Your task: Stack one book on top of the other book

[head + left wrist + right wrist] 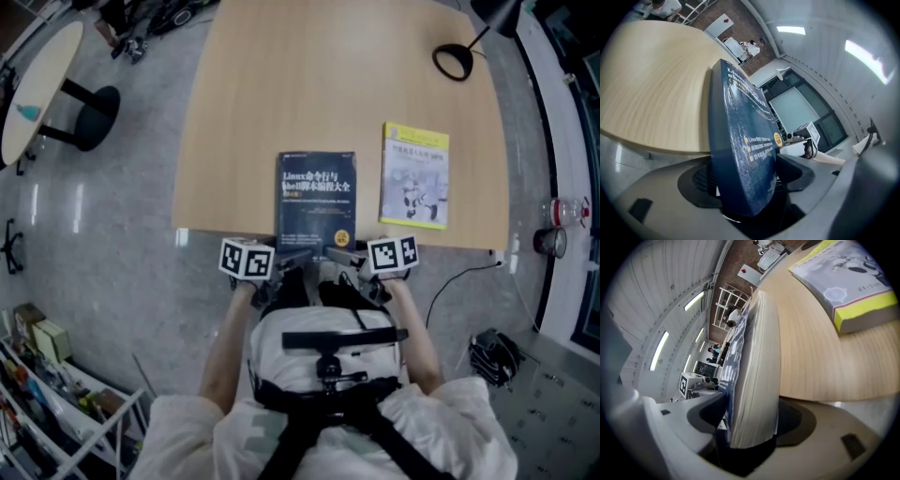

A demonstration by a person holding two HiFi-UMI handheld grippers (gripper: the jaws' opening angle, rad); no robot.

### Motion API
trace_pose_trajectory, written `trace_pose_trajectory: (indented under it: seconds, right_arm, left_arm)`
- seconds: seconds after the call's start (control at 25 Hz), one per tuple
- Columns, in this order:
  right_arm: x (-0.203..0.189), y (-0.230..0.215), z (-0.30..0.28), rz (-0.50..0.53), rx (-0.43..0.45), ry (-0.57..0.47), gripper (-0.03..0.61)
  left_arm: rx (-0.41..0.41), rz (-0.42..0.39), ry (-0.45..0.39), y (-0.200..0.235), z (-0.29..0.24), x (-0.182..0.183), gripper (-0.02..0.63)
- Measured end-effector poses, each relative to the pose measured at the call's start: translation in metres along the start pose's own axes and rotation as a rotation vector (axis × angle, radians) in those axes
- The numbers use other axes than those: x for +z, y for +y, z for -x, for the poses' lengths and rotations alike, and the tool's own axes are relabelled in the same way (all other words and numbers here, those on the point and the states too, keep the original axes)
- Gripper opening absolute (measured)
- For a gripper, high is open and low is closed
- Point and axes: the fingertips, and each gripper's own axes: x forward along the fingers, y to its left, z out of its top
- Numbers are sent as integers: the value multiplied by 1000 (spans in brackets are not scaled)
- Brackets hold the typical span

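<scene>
A dark blue book lies at the table's near edge, its lower end held by both grippers. My left gripper is shut on the blue book at its near left corner. My right gripper is shut on the same blue book at its near right corner, where the page edges show. A yellow-and-white book lies flat to the right, apart from the blue one; in the right gripper view the yellow-and-white book sits at the upper right.
The wooden table stretches away behind the books. A black lamp base stands at the far right. A round side table stands on the floor to the left. Cables and a bag lie on the floor at right.
</scene>
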Motion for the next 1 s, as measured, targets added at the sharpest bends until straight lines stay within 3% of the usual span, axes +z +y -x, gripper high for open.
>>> trace_pose_trajectory:
  seconds: [0.28, 0.44, 0.68, 1.0]
  right_arm:
    - [-3, 1, -7, -24, 54, 33, 319]
    - [-1, 2, -6, 2, 27, 22, 314]
    - [-1, 11, 2, 73, -12, 6, 249]
    - [2, 23, 6, 135, 1, -19, 239]
  left_arm:
    - [6, 19, 8, 2, -4, -3, 357]
    - [37, 14, 0, 1, -3, -1, 357]
    - [89, -25, -19, -4, -1, -2, 348]
    - [82, -81, -47, -13, 7, 5, 334]
